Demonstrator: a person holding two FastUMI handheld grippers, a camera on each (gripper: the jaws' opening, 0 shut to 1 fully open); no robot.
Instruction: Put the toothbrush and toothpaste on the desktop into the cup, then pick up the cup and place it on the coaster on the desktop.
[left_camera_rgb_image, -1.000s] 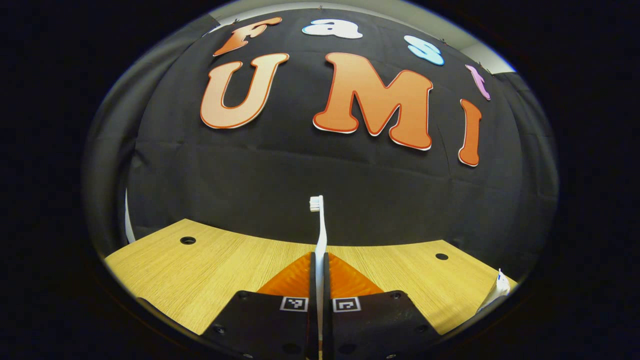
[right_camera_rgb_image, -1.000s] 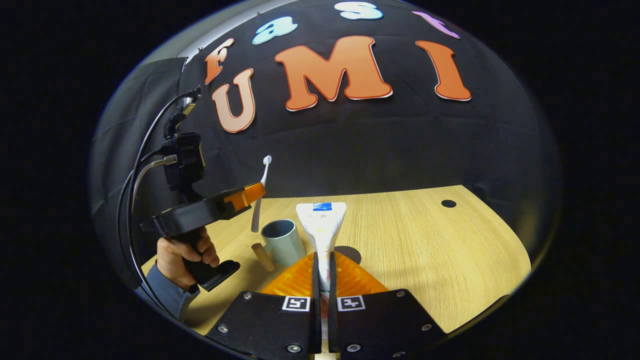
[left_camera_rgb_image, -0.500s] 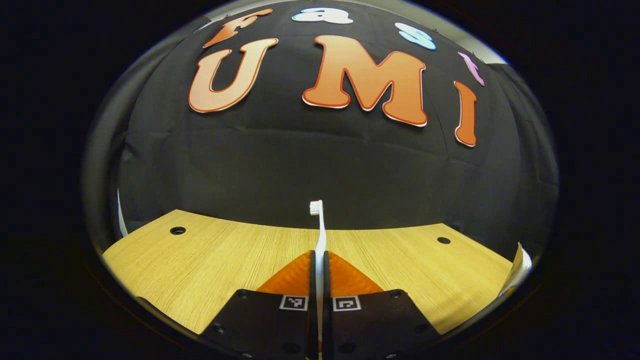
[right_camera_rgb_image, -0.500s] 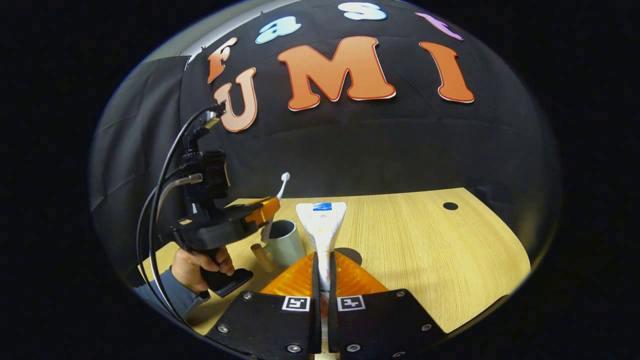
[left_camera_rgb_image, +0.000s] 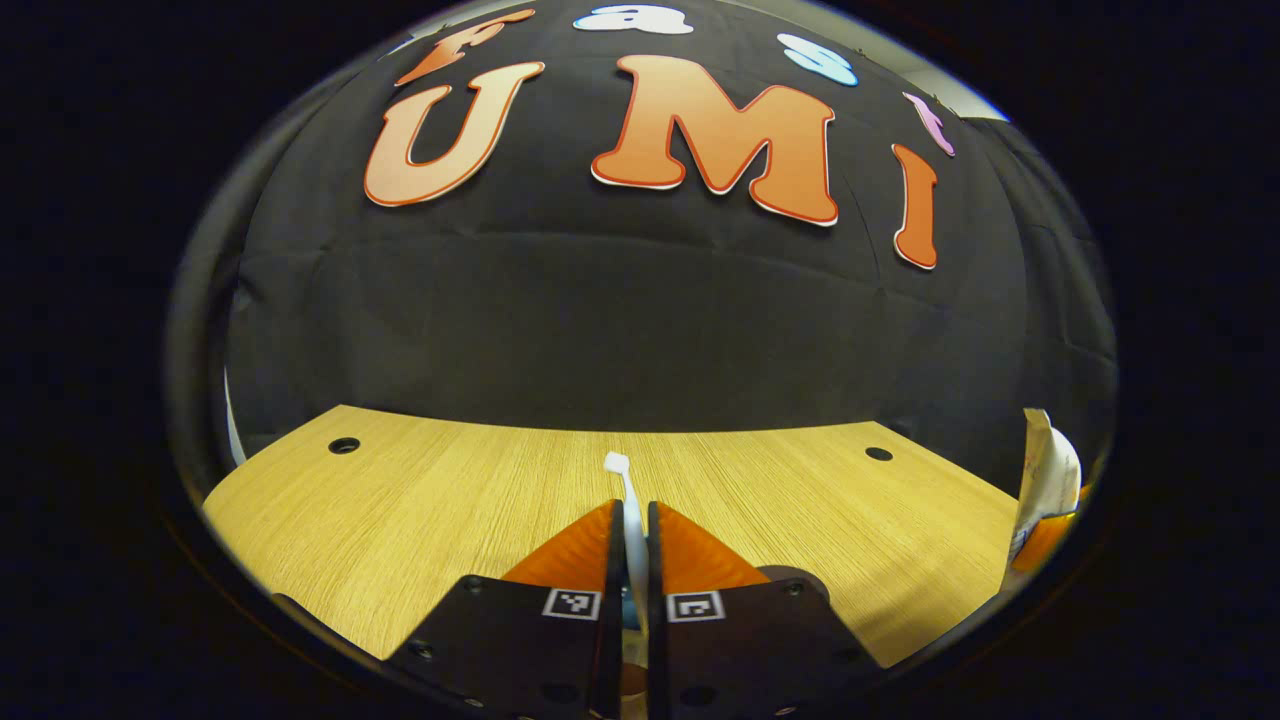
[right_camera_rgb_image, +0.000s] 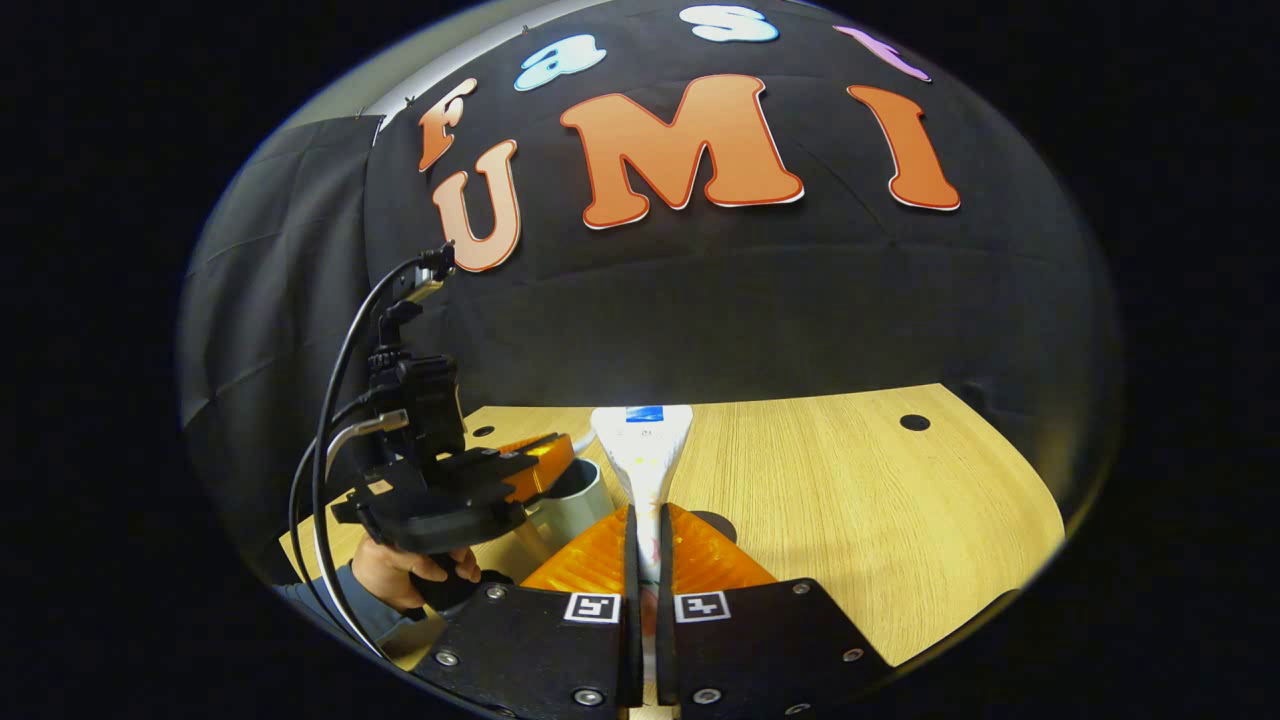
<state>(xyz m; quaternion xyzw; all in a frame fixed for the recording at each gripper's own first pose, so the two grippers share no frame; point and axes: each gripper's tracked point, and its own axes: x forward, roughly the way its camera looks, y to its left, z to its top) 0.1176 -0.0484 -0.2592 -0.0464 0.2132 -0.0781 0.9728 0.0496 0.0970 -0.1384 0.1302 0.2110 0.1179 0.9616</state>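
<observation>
1 toothbrush (left_camera_rgb_image: 626, 500) gripped by left tool (left_camera_rgb_image: 630, 520) | 1 toothpaste (right_camera_rgb_image: 644, 450) gripped by right tool (right_camera_rgb_image: 646, 530) | 1 cup (right_camera_rgb_image: 580, 490)

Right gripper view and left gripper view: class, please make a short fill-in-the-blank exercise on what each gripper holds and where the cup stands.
1. The left gripper is shut on the ____.
2. The right gripper is shut on the ____.
3. In the right gripper view, the cup stands on the wooden ____.
4. In that view, the cup is to the ____ of the toothpaste.

Missing words: toothbrush; toothpaste; desktop; left
</observation>
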